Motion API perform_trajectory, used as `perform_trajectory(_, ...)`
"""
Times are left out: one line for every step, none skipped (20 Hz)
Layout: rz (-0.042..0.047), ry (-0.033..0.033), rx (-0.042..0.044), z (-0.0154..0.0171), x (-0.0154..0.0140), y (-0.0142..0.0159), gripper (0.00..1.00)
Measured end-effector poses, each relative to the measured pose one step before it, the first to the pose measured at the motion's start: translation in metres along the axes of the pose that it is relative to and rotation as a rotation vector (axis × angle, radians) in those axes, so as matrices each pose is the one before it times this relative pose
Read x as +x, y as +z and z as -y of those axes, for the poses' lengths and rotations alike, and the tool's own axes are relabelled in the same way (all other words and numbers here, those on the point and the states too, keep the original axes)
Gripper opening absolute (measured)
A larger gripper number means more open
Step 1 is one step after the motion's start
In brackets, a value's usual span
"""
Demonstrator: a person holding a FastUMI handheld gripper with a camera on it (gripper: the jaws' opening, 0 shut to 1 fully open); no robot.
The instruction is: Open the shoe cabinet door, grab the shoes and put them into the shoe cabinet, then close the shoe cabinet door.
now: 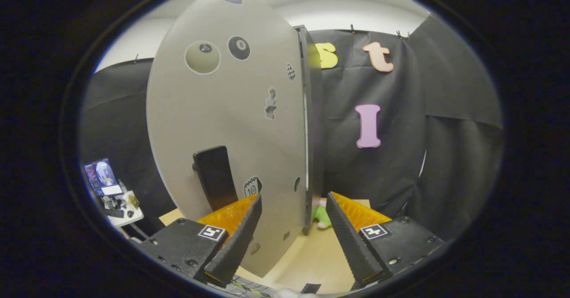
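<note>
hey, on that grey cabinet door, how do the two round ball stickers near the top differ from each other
The left ball sticker is pale, olive-beige, with a light outline; the eight ball sticker is black with a white spot. The left ball sticker looks larger and sits slightly lower; the eight ball sticker is smaller and higher. Both are round and flat on the cabinet door, well above the open gripper, whose fingers hold nothing.

the shoe cabinet door (231,124) is a matt, smooth grey panel with flat printed stickers and a glossy black handle (215,177). the counter (311,262) looks like pale smooth wood. the claw (294,209), fingers apart, has ridged, saw-toothed inner faces.
</note>
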State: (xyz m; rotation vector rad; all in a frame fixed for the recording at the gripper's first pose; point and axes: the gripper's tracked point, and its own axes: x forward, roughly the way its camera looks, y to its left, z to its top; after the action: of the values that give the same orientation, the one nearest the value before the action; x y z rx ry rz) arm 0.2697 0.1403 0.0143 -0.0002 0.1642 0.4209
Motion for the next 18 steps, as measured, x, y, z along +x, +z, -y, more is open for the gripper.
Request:
perform_trajectory(-0.00022, -0.00638, 0.00632, -0.00686, 0.00233, 0.00014, 0.95)
perform_trajectory(-0.0005, -0.0051, 0.00494, -0.00673, 0.00316, 0.00035, 0.95)
perform_trajectory(-0.00148, -0.00519, 0.00774, -0.00796, 0.00371, 0.00067, 0.95)
perform_trajectory(-0.00678, -0.00759, 0.00835, -0.0082, 0.00147, -0.00205, 0.95)
perform_trajectory(-0.00339, -0.00729, 0.00396, -0.00716, 0.00228, -0.00087, 0.95)
perform_trajectory(0.0026, -0.0076, -0.00207, -0.00798, 0.00221, 0.0008, 0.95)
perform_trajectory(0.00238, -0.00837, -0.00024, -0.00801, 0.00275, 0.00126, 0.95)
perform_trajectory(0.00509, -0.00676, 0.00528, -0.00729, 0.00345, -0.0007, 0.95)
perform_trajectory(0.00381, -0.00409, 0.00711, -0.00911, 0.00517, -0.001, 0.95)
perform_trajectory(-0.00263, -0.00077, -0.0004, -0.00792, 0.00404, -0.00259, 0.95)
perform_trajectory(-0.00807, 0.0031, -0.00524, -0.01031, 0.00496, -0.00334, 0.95)
perform_trajectory(-0.00908, 0.00308, 0.00285, -0.00876, 0.00442, -0.00334, 0.95)
perform_trajectory(-0.00396, 0.00767, 0.00564, -0.01017, 0.0048, -0.0019, 0.95)
perform_trajectory(-0.00389, 0.01375, 0.00135, -0.00979, 0.00615, -0.00268, 0.95)
perform_trajectory(-0.00977, 0.02282, 0.00247, -0.01363, 0.00756, -0.00246, 0.95)
perform_trajectory(-0.01564, 0.02544, 0.00404, -0.01159, 0.00671, -0.00264, 0.95)
perform_trajectory(-0.01019, 0.02689, 0.01095, -0.01173, 0.00768, -0.00419, 0.95)
perform_trajectory(-0.0018, 0.01147, 0.01634, -0.01024, 0.00535, -0.00185, 0.95)
